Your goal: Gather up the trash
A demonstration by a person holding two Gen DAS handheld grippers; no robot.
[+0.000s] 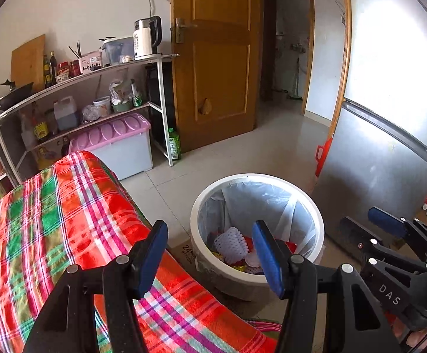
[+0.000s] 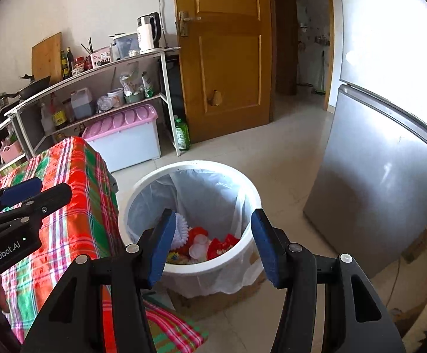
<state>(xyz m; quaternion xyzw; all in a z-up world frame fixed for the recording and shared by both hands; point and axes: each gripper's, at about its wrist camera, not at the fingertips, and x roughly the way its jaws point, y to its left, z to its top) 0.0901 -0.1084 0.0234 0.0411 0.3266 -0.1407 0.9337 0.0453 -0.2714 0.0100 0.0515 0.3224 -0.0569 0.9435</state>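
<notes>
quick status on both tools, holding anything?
Left tool: open, empty, beside the trash bin.
Right tool: open, empty, over the bin.

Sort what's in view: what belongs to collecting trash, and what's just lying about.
Belongs to the job:
- white bin with its plastic liner
- trash inside: red wrappers, white foam net
- left gripper and right gripper, both open and empty

Just lying about:
- kettle
- pink-lidded box
- green bottle
- fridge
</notes>
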